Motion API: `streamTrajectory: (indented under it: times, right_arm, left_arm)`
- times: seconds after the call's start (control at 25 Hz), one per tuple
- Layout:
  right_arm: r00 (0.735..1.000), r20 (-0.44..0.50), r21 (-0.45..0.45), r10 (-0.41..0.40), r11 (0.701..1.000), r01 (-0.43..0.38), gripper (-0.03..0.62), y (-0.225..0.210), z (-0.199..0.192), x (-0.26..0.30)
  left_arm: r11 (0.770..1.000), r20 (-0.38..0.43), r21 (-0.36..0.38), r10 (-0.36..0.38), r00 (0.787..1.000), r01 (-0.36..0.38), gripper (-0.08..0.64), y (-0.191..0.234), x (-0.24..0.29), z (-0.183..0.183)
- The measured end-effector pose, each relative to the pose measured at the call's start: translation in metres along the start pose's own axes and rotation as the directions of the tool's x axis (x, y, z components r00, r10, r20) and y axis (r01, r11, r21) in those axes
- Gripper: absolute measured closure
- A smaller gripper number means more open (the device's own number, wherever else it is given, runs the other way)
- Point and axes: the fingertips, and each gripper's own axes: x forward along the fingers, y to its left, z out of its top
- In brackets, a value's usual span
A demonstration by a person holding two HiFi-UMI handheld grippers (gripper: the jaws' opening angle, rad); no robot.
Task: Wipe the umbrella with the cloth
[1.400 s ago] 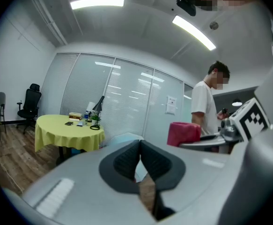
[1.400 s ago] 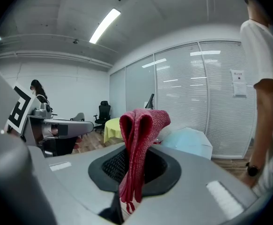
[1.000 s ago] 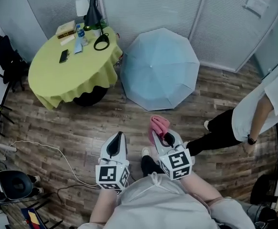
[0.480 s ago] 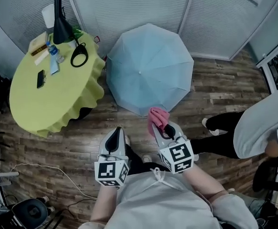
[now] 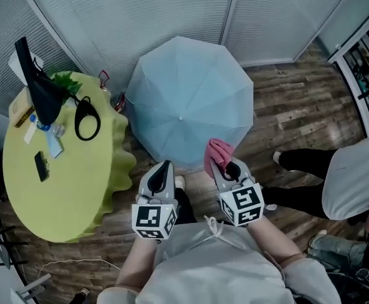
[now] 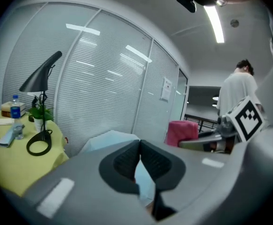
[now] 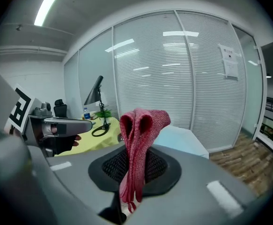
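Observation:
An open light-blue umbrella (image 5: 187,100) rests on the wooden floor against the blinds, canopy up. It also shows as a pale blue edge (image 6: 109,139) in the left gripper view and behind the cloth (image 7: 185,139) in the right gripper view. My right gripper (image 5: 225,168) is shut on a folded pink cloth (image 5: 217,154), which stands up out of the jaws (image 7: 138,139), just short of the umbrella's near rim. My left gripper (image 5: 164,173) is shut with nothing in it, beside the right one and near the canopy's front edge.
A round table with a yellow-green cloth (image 5: 64,170) stands left of the umbrella, carrying a black desk lamp (image 5: 42,90), a water bottle, a phone and a plant. A person in a white top and black trousers (image 5: 336,176) stands close on the right. Glass partitions with blinds (image 5: 171,11) close the back.
The view has moved closer to the umbrella and turned; both grippers now sit nearer its front rim. The cloth stays held in the right gripper.

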Motion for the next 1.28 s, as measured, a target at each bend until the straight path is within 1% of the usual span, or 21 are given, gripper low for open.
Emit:
streamTrajectory:
  times: [0.16, 0.28, 0.48, 0.64, 0.8, 0.96, 1.08, 1.28]
  right_arm:
    - [0.998, -0.027, 0.049, -0.055, 0.997, 0.056, 0.541, -0.014, 0.022, 0.066]
    - [0.996, -0.058, 0.071, -0.074, 0.994, 0.078, 0.541, -0.022, 0.027, 0.104]
    - [0.991, -0.122, 0.074, -0.052, 0.995, 0.061, 0.541, -0.042, 0.018, 0.163]
    - [0.986, -0.166, 0.057, -0.004, 0.998, 0.014, 0.541, -0.060, -0.001, 0.218]
    - [0.971, -0.234, 0.036, 0.055, 0.998, -0.048, 0.541, -0.083, -0.037, 0.276]
    - [0.949, -0.295, -0.004, 0.113, 0.993, -0.120, 0.541, -0.106, -0.089, 0.341]
    - [0.925, -0.349, -0.030, 0.150, 0.985, -0.171, 0.540, -0.120, -0.137, 0.384]
    - [0.882, -0.431, -0.034, 0.191, 0.973, -0.228, 0.541, -0.132, -0.207, 0.434]
  left_arm:
    - [0.998, -0.044, 0.002, -0.067, 0.997, 0.067, 0.552, 0.048, 0.058, 0.015]
    - [0.996, -0.082, -0.009, -0.088, 0.993, 0.087, 0.552, 0.080, 0.094, 0.013]
    - [0.994, -0.134, -0.082, -0.084, 0.987, 0.074, 0.552, 0.117, 0.147, -0.016]
    - [0.993, -0.166, -0.117, -0.053, 0.985, 0.034, 0.552, 0.141, 0.186, -0.049]
    - [0.989, -0.191, -0.149, -0.005, 0.982, -0.024, 0.552, 0.157, 0.223, -0.090]
    - [0.984, -0.205, -0.165, 0.032, 0.978, -0.066, 0.552, 0.169, 0.265, -0.139]
    - [0.977, -0.232, -0.188, 0.056, 0.971, -0.101, 0.552, 0.174, 0.286, -0.179]
    - [0.959, -0.298, -0.229, 0.093, 0.950, -0.165, 0.552, 0.176, 0.297, -0.243]
